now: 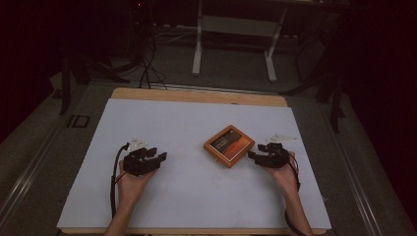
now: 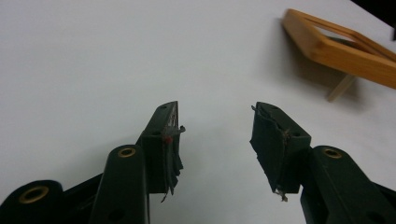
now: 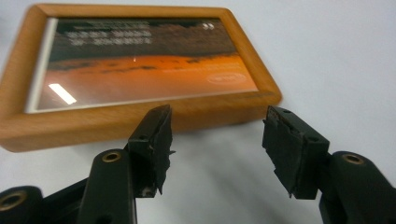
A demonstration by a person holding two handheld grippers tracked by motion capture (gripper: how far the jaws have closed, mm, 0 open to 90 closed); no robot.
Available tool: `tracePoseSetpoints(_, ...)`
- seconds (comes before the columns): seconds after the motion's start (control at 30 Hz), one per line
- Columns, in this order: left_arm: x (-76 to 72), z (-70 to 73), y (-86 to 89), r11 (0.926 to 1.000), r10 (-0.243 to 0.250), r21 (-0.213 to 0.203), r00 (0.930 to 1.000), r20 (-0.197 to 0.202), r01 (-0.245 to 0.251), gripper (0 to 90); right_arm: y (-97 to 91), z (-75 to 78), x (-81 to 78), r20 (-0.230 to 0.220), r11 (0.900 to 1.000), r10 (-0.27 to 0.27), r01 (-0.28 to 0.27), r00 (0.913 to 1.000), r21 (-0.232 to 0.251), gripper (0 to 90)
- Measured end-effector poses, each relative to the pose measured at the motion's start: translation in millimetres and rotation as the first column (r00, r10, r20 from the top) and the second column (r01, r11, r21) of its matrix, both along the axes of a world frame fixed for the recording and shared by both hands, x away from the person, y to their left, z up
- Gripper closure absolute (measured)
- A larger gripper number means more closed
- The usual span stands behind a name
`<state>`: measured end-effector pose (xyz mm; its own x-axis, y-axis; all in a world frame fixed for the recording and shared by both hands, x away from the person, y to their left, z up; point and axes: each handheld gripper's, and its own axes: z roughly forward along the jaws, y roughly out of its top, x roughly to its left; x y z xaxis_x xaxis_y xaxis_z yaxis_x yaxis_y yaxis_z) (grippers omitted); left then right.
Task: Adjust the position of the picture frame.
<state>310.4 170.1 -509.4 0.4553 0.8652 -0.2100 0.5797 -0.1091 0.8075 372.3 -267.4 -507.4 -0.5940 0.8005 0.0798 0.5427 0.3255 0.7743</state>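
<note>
Both forearms reach in low over the white table [image 1: 196, 191], the left gripper [image 1: 160, 157] well left of the wooden picture frame [image 1: 229, 145] at centre-right, the right gripper [image 1: 252, 155] just beside it, both jaws spread wide and empty.

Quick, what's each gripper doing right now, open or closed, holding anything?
Left gripper: open, holding nothing.
Right gripper: open, holding nothing, close to the wooden picture frame.
</note>
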Motion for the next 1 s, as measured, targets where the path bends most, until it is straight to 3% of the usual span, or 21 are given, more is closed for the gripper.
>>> tracePoseSetpoints(0.13, 4.5, 3.6, -20.1, 0.9978, -0.066, -0.007, 0.9977, -0.013, 0.066, 51.1, 8.3, 5.9, -2.2, 0.006, 0.9995, 0.031, -0.031, 0.9995, 0.009, 42.8)
tracePoseSetpoints(0.23, 6.9, 5.0, -29.7, 0.996, -0.089, -0.008, 0.9959, -0.012, 0.089, 50.8, 12.7, 7.9, -3.0, 0.012, 0.999, 0.044, -0.044, 0.999, 0.008, 44.1)
tracePoseSetpoints(0.33, 13.2, 5.9, -44.4, 0.9888, -0.146, -0.038, 0.9882, -0.045, 0.144, 48.4, 19.5, 10.1, -3.4, 0.013, 0.9981, 0.061, -0.061, 0.998, 0.006, 46.0)
tracePoseSetpoints(0.5, 21.6, 9.8, -66.8, 0.9803, -0.189, -0.069, 0.9806, -0.052, 0.185, 47.4, 29.4, 12.2, -2.6, 0.018, 0.9966, 0.081, -0.081, 0.9965, 0.014, 46.8)
tracePoseSetpoints(0.83, 42.2, 0.7, -98.5, 0.9658, -0.225, -0.158, 0.9671, -0.118, 0.206, 44.3, 36.3, 7.0, -2.2, 0.007, 0.9952, 0.095, -0.096, 0.9954, 0.019, 48.7)
tracePoseSetpoints(1.0, 46.7, -4.5, -112.0, 0.963, -0.234, -0.169, 0.962, -0.141, 0.21, 43.1, 34.2, 3.7, -4.3, -0.004, 0.9948, 0.098, -0.098, 0.9952, 0.027, 49.7)
